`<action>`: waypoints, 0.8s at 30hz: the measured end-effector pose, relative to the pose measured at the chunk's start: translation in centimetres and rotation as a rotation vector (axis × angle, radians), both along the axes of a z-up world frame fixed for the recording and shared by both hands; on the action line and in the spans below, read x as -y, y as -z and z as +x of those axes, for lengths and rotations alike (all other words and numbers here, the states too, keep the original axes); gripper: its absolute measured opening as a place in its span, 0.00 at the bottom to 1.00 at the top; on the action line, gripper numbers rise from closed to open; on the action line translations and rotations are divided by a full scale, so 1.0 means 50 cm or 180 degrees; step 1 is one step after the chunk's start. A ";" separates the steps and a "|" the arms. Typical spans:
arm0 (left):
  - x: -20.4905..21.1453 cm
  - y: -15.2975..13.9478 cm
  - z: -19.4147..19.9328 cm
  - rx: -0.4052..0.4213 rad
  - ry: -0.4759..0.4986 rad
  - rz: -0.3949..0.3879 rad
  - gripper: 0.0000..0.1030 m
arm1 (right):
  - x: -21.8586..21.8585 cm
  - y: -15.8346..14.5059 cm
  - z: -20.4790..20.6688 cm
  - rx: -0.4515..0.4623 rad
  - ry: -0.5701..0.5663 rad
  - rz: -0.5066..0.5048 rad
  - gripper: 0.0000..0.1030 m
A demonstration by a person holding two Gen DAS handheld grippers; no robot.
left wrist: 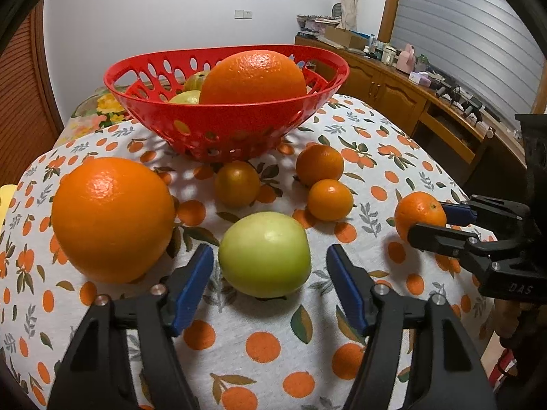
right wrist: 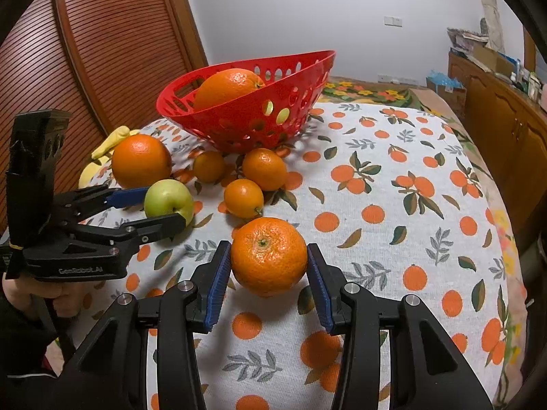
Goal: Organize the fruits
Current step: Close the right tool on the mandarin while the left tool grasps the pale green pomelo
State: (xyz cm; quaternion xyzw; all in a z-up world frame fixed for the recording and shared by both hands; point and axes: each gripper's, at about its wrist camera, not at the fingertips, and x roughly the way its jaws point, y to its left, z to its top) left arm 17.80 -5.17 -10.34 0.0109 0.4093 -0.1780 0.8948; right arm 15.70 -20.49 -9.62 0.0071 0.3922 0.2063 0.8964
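Note:
A green apple (left wrist: pixel 265 254) rests on the orange-print tablecloth between the blue pads of my left gripper (left wrist: pixel 270 248), which is open with a gap on each side. My right gripper (right wrist: pixel 268 246) is shut on a mandarin (right wrist: pixel 269 256) that sits on the cloth, both pads against its sides. The left wrist view has this mandarin (left wrist: pixel 420 215) at the right. Behind stands a red perforated basket (left wrist: pixel 225 126) holding a big orange (left wrist: pixel 253 78) and two yellow-green fruits. Another big orange (left wrist: pixel 112 218) lies left of the apple, and three small tangerines (left wrist: pixel 237 183) lie before the basket.
A yellow object (right wrist: pixel 102 150) lies at the table's left edge beyond the big orange. A louvred wooden door (right wrist: pixel 112 51) stands behind on the left. A cluttered wooden sideboard (left wrist: pixel 393 89) runs along the right. A person's hand (right wrist: pixel 20 294) grips the left tool's handle.

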 end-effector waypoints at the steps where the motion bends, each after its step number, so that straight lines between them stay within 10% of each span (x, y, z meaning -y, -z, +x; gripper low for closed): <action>1: 0.000 0.001 0.001 -0.0003 0.0001 -0.0001 0.64 | 0.001 0.001 0.000 -0.0001 0.0001 0.0000 0.43; 24: -0.006 0.009 0.006 -0.0039 -0.0058 -0.0047 0.52 | -0.003 0.000 0.001 0.0002 -0.0013 -0.0016 0.43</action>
